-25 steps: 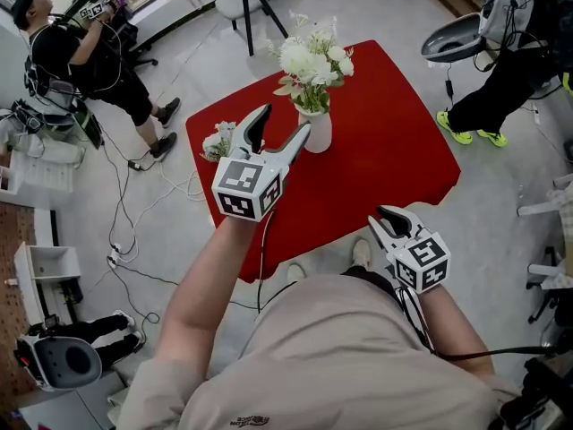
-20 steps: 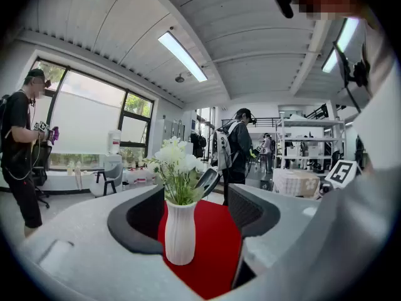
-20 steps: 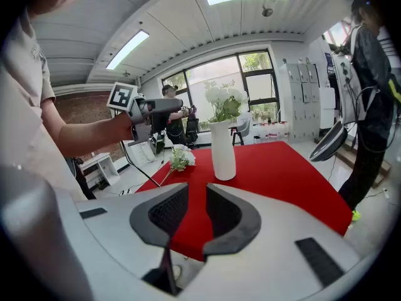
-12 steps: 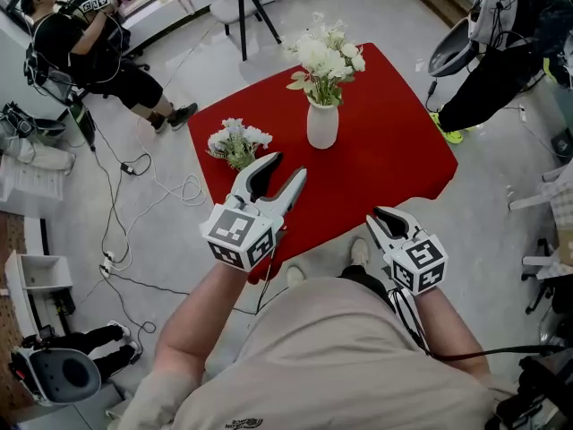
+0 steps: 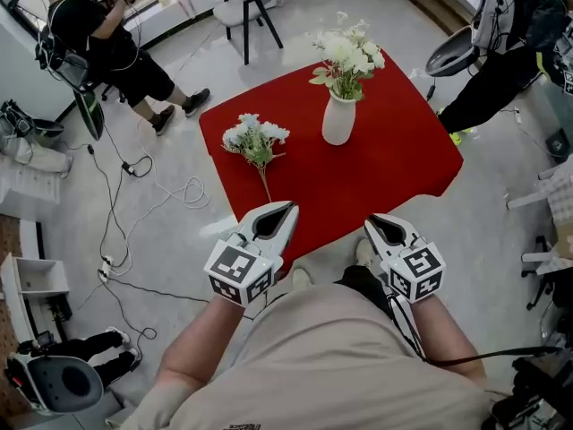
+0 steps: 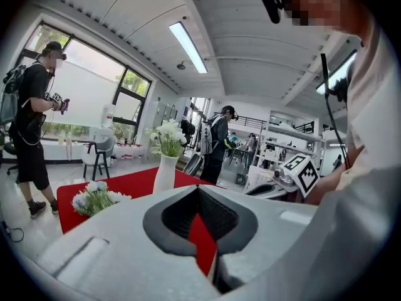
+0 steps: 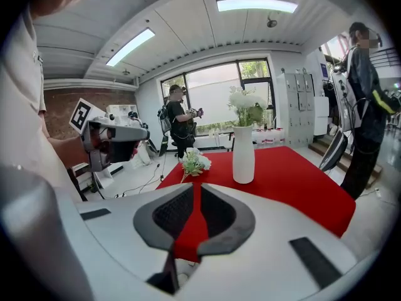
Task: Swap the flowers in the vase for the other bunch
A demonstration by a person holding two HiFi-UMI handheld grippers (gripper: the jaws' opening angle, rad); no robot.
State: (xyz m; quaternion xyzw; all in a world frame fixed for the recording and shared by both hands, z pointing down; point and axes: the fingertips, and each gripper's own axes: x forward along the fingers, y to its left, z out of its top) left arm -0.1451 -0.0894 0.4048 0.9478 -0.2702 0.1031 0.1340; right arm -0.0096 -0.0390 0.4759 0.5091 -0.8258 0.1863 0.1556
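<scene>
Bright, even indoor light, ceiling strip lights (image 7: 255, 5), faint shadows, fisheye bending, dark vignetted corners

shirt (image 5: 340, 365): wearing a loose beige tee, short sleeves, small dark print showing at the lower edge
left tongs (image 5: 285, 211): showing pale grey shells, black ribbed pads inside
right tongs (image 5: 374, 222): showing the same grey shells and black pads; jaws closing, nothing between them
marker cubes (image 5: 238, 274): showing black-and-white square codes on white faces
cable (image 5: 410, 316): black, running back from the right tongs along the forearm
shoes (image 5: 363, 251): wearing white ones
</scene>
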